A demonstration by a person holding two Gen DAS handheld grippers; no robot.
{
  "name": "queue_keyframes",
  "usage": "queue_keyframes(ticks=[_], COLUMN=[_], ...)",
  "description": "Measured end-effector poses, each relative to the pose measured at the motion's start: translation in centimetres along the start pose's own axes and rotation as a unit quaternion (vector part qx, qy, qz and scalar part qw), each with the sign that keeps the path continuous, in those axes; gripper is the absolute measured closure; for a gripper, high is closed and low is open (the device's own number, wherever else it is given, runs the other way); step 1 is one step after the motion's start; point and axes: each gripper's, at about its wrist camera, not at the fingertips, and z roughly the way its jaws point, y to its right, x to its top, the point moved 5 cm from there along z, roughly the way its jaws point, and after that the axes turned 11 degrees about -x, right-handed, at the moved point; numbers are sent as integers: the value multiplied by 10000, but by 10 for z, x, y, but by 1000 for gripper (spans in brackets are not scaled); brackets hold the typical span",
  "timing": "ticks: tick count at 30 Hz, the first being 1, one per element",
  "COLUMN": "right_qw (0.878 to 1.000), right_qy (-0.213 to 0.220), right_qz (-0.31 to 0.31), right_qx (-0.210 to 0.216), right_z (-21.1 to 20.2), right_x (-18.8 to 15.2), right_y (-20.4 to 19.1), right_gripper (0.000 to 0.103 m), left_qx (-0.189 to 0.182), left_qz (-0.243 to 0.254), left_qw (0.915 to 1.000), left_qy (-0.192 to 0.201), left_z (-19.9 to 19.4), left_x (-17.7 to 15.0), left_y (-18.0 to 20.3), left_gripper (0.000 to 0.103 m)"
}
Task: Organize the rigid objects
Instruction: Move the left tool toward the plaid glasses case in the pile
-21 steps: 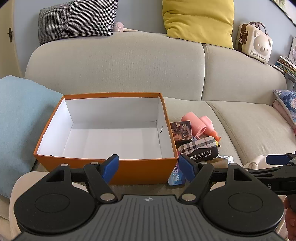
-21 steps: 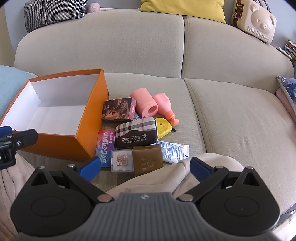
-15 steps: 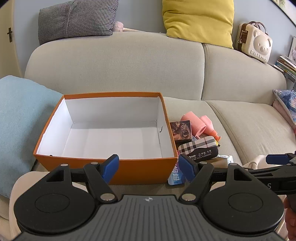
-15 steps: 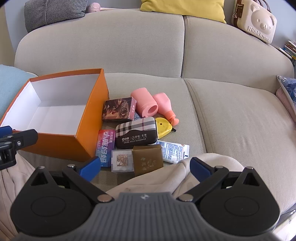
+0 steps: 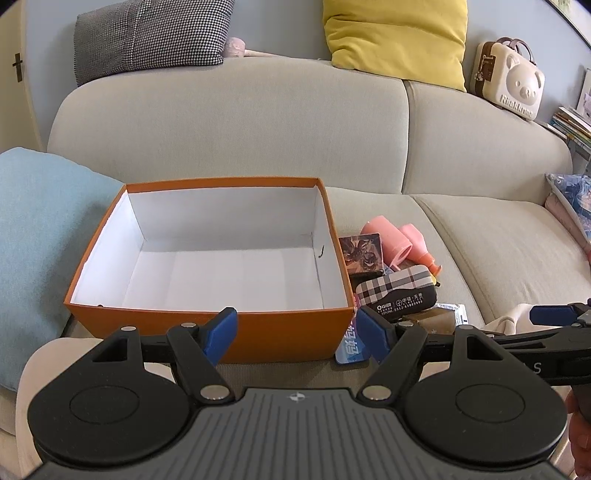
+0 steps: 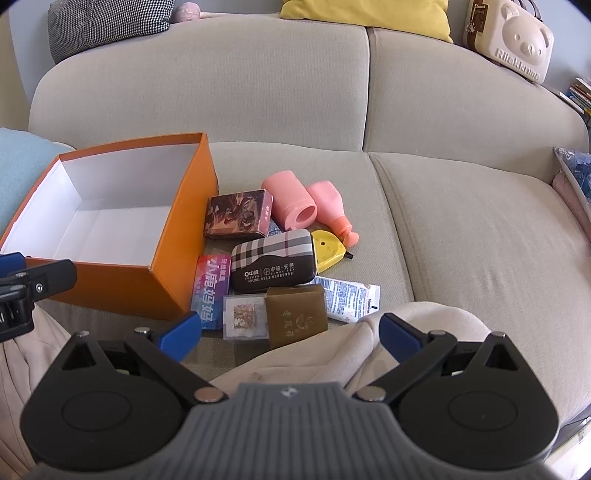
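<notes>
While both hand-held grippers (image 5: 296, 330) (image 6: 290, 331) hang apart, small items (image 6: 273, 264) crowd beside the orange box (image 6: 181, 254).

I see an orange box (image 6: 177, 236) lined white, a plaid-and-black case (image 6: 274, 260), pink bottle (image 6: 331, 209), yellow cushion (image 5: 397, 37), houndstooth cushion (image 5: 149, 35), beige sofa (image 6: 461, 206).

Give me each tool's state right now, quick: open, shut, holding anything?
Left tool: open, holding nothing, in front of the orange cardboard box.
Right tool: open wide, holding nothing, short of the pile of small items.
</notes>
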Motion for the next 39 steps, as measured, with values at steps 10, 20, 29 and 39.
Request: queue_keyframes(ticks=[10,20,29,39], right_qw=[9961,9937,9876,9770], right_qy=[-259,-374,-713,-1241], right_qz=[609,615,866,1072], right_qx=[589,854,1095,1366], right_z=[23,51,95,150], right_x=[2,17,37,41], right_y=[19,29,37,30], right_gripper=[13,43,49,48], left_qx=[-717,-1387,-1312,-1333], left_qz=[334,1105,2130,2530], left_qw=[9959,9798,9566,9388], left_qy=[-449,-929,-1498,-1918], left_z=[24,64,116,157], left_x=[1,16,38,47], left_y=[18,57,74,74], left_gripper=[39,76,78,76])
